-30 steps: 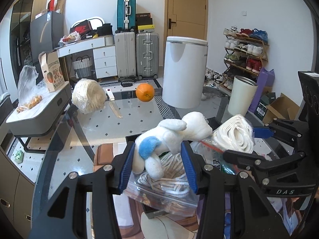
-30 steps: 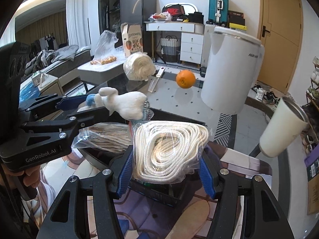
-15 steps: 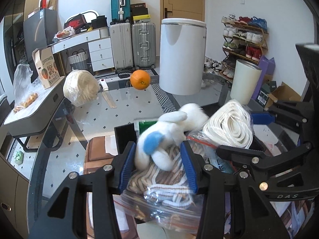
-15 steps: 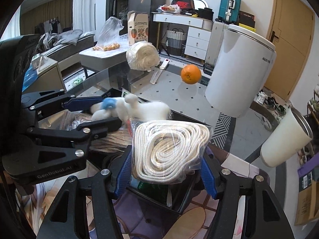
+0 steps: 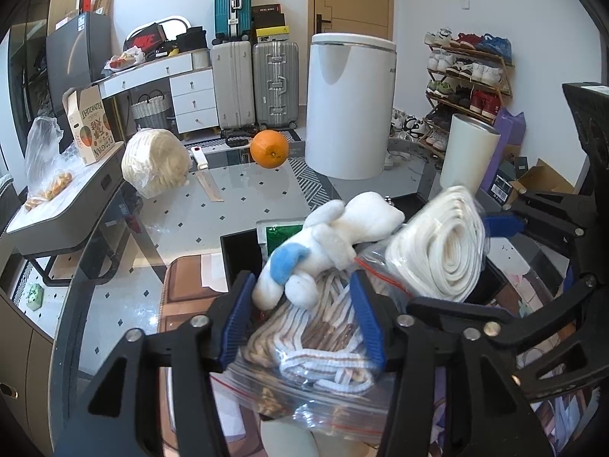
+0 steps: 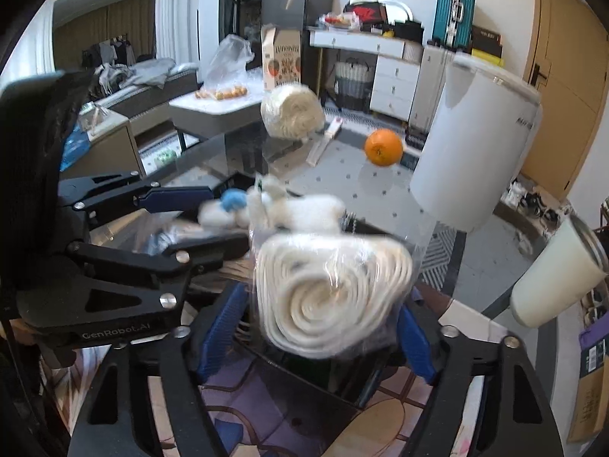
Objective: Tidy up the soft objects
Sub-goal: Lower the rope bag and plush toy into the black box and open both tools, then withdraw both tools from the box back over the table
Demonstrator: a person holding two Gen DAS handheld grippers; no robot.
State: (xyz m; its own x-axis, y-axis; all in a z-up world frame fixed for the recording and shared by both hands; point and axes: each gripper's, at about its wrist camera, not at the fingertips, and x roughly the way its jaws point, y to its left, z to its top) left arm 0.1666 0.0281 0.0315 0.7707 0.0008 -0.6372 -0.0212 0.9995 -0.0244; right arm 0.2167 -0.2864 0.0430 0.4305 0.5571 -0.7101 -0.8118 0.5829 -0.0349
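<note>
White plush toy [image 5: 335, 236] and bagged rope [image 6: 331, 289] now lie loose as both fingers pairs open.

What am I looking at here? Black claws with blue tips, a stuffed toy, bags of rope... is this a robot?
No robot: a person holds a two-finger gripper in each hand, and each carries a wide-angle camera looking along its fingers. One picture is from the left gripper, the other from the right gripper.

Between the left fingers lies a white plush toy with a blue ear; between the right, a bagged coil of white rope. Both grippers' jaws are opening, so the pads no longer press. Both things sit over a black bin with a bag of striped cord.

Farther off on the glass table lie an orange and another rope bundle.
</note>
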